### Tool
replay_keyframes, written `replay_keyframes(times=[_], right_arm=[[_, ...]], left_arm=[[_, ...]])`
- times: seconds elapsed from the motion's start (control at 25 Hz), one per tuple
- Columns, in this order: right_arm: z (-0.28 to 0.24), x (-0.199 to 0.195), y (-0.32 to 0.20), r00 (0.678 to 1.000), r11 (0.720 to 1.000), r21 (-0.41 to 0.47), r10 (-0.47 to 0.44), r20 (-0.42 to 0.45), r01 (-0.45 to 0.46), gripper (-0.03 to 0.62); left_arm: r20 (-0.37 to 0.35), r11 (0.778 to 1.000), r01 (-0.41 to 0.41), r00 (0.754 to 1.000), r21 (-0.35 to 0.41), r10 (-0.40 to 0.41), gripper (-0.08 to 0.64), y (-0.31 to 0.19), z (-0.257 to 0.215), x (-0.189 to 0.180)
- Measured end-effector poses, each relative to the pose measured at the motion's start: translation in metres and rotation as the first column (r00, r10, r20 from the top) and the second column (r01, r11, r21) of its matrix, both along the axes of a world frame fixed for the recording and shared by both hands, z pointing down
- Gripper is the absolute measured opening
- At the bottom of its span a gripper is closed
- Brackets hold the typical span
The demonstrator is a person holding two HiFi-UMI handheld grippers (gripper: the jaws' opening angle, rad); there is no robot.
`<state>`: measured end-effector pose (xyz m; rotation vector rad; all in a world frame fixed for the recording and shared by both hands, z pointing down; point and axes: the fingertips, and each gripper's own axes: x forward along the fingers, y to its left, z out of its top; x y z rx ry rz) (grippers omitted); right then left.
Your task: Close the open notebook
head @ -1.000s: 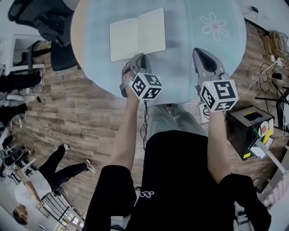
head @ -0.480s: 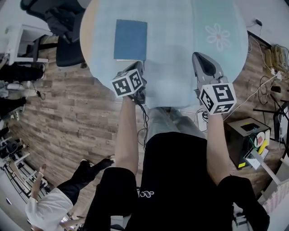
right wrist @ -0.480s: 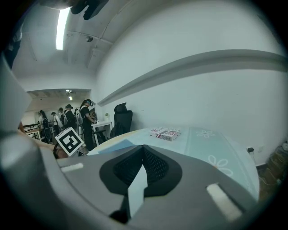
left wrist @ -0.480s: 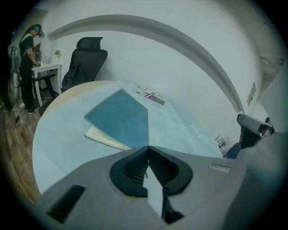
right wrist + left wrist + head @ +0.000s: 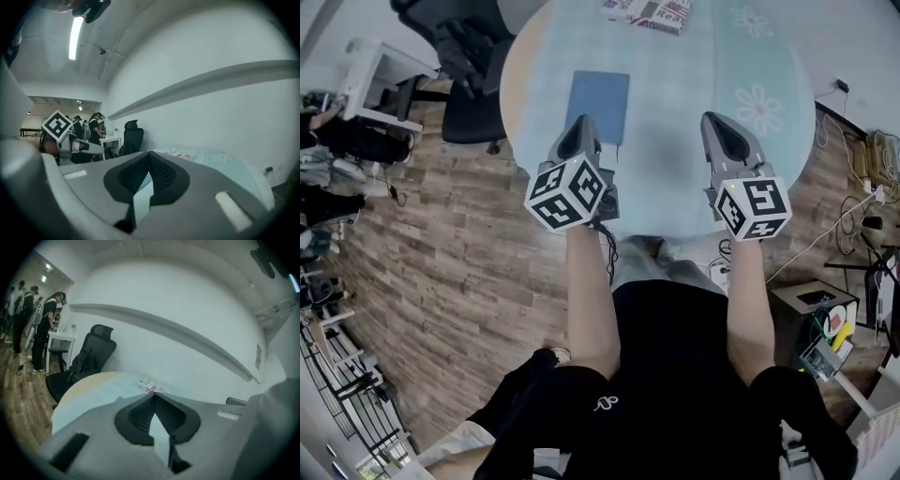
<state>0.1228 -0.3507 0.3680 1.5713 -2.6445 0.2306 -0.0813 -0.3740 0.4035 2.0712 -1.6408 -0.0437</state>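
Note:
The notebook (image 5: 598,105) lies closed on the round table (image 5: 675,150), blue cover up, left of the middle in the head view. My left gripper (image 5: 585,122) hovers just in front of the notebook's near edge, shut, with nothing between its fingertips (image 5: 152,395). My right gripper (image 5: 716,120) is held over the table's right side, apart from the notebook. Its jaws meet at the tips (image 5: 149,153) and hold nothing. The notebook is hidden behind the jaws in both gripper views.
Printed papers (image 5: 649,11) lie at the table's far edge. A black office chair (image 5: 459,56) stands at the table's left. Flower prints (image 5: 759,108) mark the pale blue cloth. People stand by a white desk (image 5: 58,336) further left. A black box (image 5: 811,323) sits on the floor at right.
The notebook went from open with white pages showing to closed with its blue cover up. Both grippers rose from the table, and the left one rolled over and shut.

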Motion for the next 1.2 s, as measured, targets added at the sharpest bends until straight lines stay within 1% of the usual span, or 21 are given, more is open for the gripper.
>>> replay_keyframes(times=[0.08, 0.12, 0.16, 0.28, 0.4, 0.48, 0.56, 0.64, 0.76, 0.88, 1.04, 1.2], right_arm=[[-0.018, -0.005, 0.001, 1.0, 0.999, 0.037, -0.01, 0.011, 0.01, 0.012], [-0.026, -0.007, 0.001, 1.0, 0.999, 0.051, -0.012, 0.014, 0.012, 0.012], [-0.034, -0.009, 0.001, 1.0, 0.998, 0.062, -0.011, 0.016, 0.01, 0.012], [-0.057, -0.009, 0.001, 1.0, 0.996, 0.094, -0.005, 0.027, 0.003, 0.012], [-0.079, -0.01, 0.006, 0.998, 0.991, 0.134, -0.019, 0.066, 0.01, 0.012], [-0.09, -0.009, 0.009, 0.996, 0.988, 0.153, -0.036, 0.087, 0.022, 0.012], [-0.098, -0.012, 0.012, 0.994, 0.985, 0.167, -0.059, 0.097, 0.042, 0.012], [-0.103, -0.018, 0.014, 0.994, 0.981, 0.184, -0.079, 0.08, 0.064, 0.011], [-0.108, -0.024, 0.016, 0.993, 0.978, 0.193, -0.098, 0.063, 0.085, 0.011], [-0.11, -0.027, 0.017, 0.993, 0.976, 0.195, -0.106, 0.06, 0.093, 0.011], [-0.109, -0.026, 0.018, 0.993, 0.977, 0.194, -0.104, 0.053, 0.092, 0.011], [-0.111, -0.023, 0.019, 0.994, 0.975, 0.199, -0.105, 0.04, 0.095, 0.011]], left_arm=[[-0.022, 0.997, 0.039, 0.999, 0.073, -0.038, 0.003, 0.002, -0.034, -0.005], [-0.017, 0.993, 0.056, 0.998, 0.106, -0.055, 0.003, 0.003, -0.05, -0.008], [0.005, 0.988, 0.068, 0.998, 0.137, -0.069, 0.003, 0.003, -0.065, -0.01], [0.124, 0.972, 0.07, 0.987, 0.225, -0.1, 0.003, 0.006, -0.108, -0.01], [0.206, 0.944, 0.019, 0.974, 0.331, -0.092, 0.003, 0.024, -0.144, 0.006], [0.244, 0.927, -0.025, 0.967, 0.375, -0.073, 0.003, 0.039, -0.155, 0.024], [0.286, 0.918, -0.064, 0.957, 0.39, -0.054, 0.003, 0.051, -0.155, 0.042], [0.321, 0.917, -0.092, 0.946, 0.388, -0.041, 0.003, 0.057, -0.151, 0.055], [0.341, 0.915, -0.108, 0.939, 0.389, -0.035, 0.003, 0.061, -0.15, 0.066], [0.35, 0.912, -0.097, 0.935, 0.399, -0.053, 0.003, 0.061, -0.154, 0.064], [0.335, 0.913, -0.078, 0.94, 0.4, -0.067, 0.003, 0.061, -0.154, 0.057], [0.308, 0.92, -0.017, 0.945, 0.393, -0.114, 0.003, 0.056, -0.151, 0.036]])
